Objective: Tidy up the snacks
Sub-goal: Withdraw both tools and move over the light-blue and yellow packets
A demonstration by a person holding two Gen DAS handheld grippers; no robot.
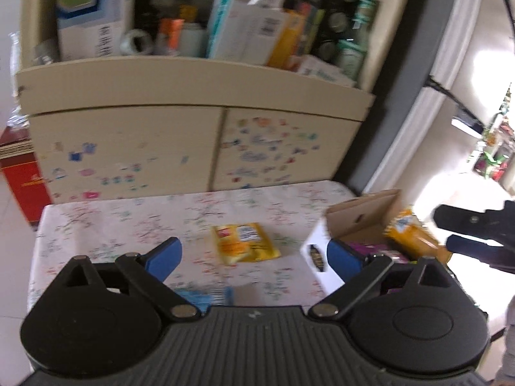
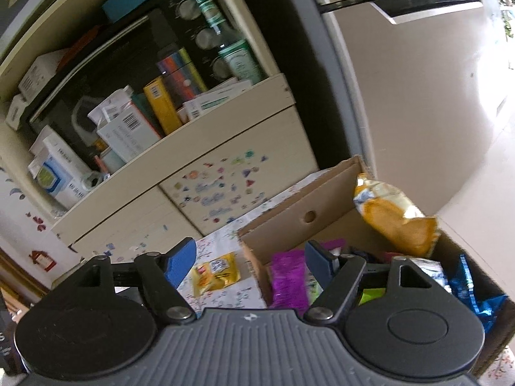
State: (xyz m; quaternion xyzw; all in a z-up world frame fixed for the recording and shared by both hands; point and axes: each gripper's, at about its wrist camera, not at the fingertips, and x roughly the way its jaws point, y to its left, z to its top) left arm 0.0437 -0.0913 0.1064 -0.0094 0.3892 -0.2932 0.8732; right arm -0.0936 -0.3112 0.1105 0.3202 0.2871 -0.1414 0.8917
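A yellow snack packet (image 1: 246, 243) lies flat on the floral tablecloth (image 1: 128, 222), just ahead of my left gripper (image 1: 254, 257), which is open and holds nothing. A blue packet (image 1: 206, 296) shows under its left finger. To the right stands an open cardboard box (image 1: 363, 215) with an orange chip bag (image 1: 415, 238) in it. My right gripper (image 2: 249, 257) is open and empty over the box's near left corner (image 2: 254, 254). Inside the box lie a purple packet (image 2: 288, 276), a blue foil packet (image 2: 476, 296) and the tilted orange chip bag (image 2: 396, 215). The yellow packet (image 2: 215, 273) lies left of the box.
A cream cabinet (image 1: 199, 83) stands right behind the table, its shelf crowded with boxes and bottles (image 1: 248, 29). A red box (image 1: 22, 173) sits on the floor at the left. A pale fridge (image 2: 418, 96) rises behind the cardboard box.
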